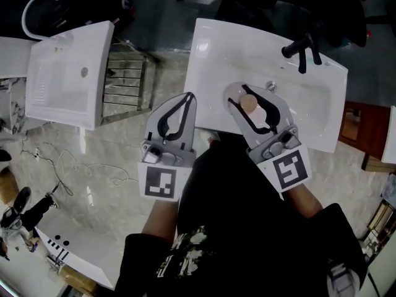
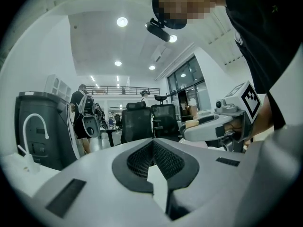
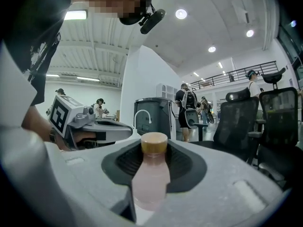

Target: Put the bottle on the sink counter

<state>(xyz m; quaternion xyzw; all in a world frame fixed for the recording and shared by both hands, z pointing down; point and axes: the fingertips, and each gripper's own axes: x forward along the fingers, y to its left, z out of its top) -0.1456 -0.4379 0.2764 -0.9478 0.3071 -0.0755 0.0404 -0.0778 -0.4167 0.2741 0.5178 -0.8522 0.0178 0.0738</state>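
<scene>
Head cam: up high, aimed steeply down at left gripper (image 1: 187, 96), right gripper (image 1: 246, 91) and the sink (image 1: 309, 98). Gripper cams: close behind own jaws, tilted up toward ceiling (image 2: 94, 41). Each sees the other gripper; head and right gripper views share bottle (image 1: 249, 103).

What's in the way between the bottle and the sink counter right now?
Nothing visible. The right gripper holds the bottle above the white basin, and the sink counter around it is bare. The black faucet stands at the far edge, away from the bottle.
</scene>
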